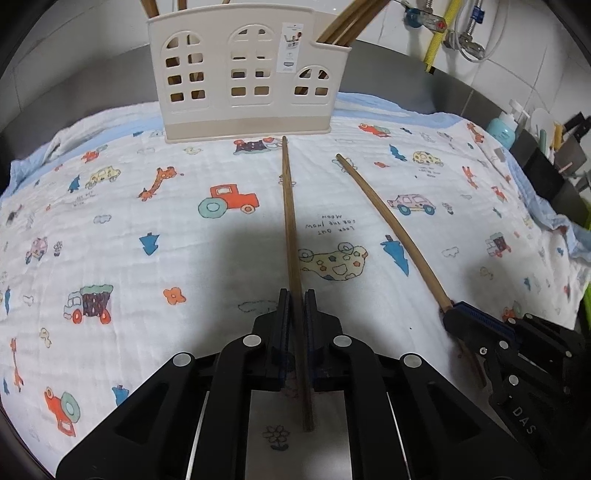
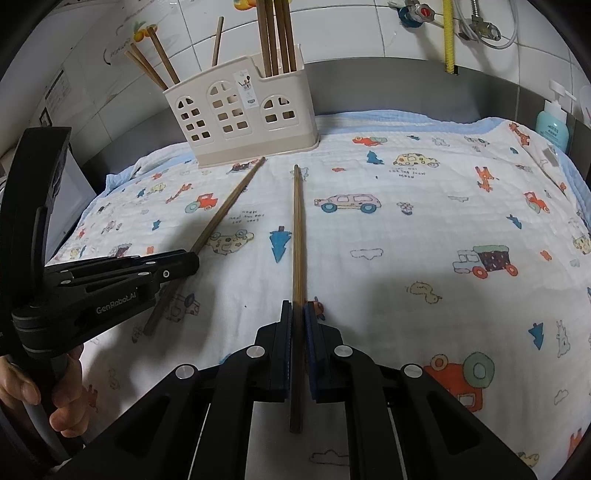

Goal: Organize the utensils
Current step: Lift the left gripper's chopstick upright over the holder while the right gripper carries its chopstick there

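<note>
Through the left wrist camera we see our left gripper [image 1: 297, 299] pinched tight on a wooden chopstick [image 1: 290, 221] whose far tip reaches almost to the base of the cream utensil holder [image 1: 247, 77], while its near end sticks out behind the blue pads [image 1: 284, 321]. The holder stands upright at the far edge of a white cloth printed with cars and tractors [image 1: 147, 206], and more chopsticks lean out of its top right compartment [image 1: 347, 26]. To the right, our right gripper [image 1: 456, 314] is clamped on a second chopstick [image 1: 391, 221], which slants away toward the holder, well apart from the first at the near ends. Through the right wrist camera we see that right gripper [image 2: 298, 306] pressed together on its chopstick [image 2: 297, 229], which points straight ahead with its tip short of the holder [image 2: 240, 118]. On the left, the left gripper [image 2: 184, 262] grips the other chopstick [image 2: 229, 206], whose far tip lies just beside the holder's base. A hand [image 2: 40, 391] wraps the left gripper's handle at the lower left. A teal bottle [image 2: 552, 125] stands at the far right by the tiled wall.
</note>
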Available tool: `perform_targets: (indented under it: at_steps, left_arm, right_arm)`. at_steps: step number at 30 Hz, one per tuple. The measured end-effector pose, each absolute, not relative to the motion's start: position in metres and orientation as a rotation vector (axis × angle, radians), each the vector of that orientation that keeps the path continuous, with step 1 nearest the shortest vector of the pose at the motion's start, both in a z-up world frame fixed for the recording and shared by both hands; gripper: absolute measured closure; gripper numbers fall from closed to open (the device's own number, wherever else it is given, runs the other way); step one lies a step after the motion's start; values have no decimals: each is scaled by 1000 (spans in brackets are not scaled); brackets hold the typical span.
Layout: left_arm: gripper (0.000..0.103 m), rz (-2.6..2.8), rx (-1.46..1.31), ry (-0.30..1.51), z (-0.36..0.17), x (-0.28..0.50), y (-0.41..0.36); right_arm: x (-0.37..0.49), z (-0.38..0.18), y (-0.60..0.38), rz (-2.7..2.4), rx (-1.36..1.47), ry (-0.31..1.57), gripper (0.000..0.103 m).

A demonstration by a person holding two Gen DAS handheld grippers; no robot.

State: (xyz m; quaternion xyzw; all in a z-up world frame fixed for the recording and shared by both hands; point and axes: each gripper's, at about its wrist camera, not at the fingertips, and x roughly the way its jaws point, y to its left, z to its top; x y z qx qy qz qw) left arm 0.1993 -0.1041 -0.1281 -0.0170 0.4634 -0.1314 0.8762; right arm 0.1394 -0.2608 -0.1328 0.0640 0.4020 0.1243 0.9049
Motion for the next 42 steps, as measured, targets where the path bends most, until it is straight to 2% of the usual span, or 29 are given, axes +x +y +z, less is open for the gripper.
perform_targets:
  at_steps: [8,18,42]
  left_arm:
    - [98,-341,-60,876,-96,182,-93]
    - [98,-402,-59,727,-40,164,-79]
    - [98,-395,-30,592,46,211,-39]
  right_arm:
    - [128,-95,-256,270,84,735,96]
    - [123,-17,-248,332,38,571,96]
    - [219,150,-228,406,-64,403,96]
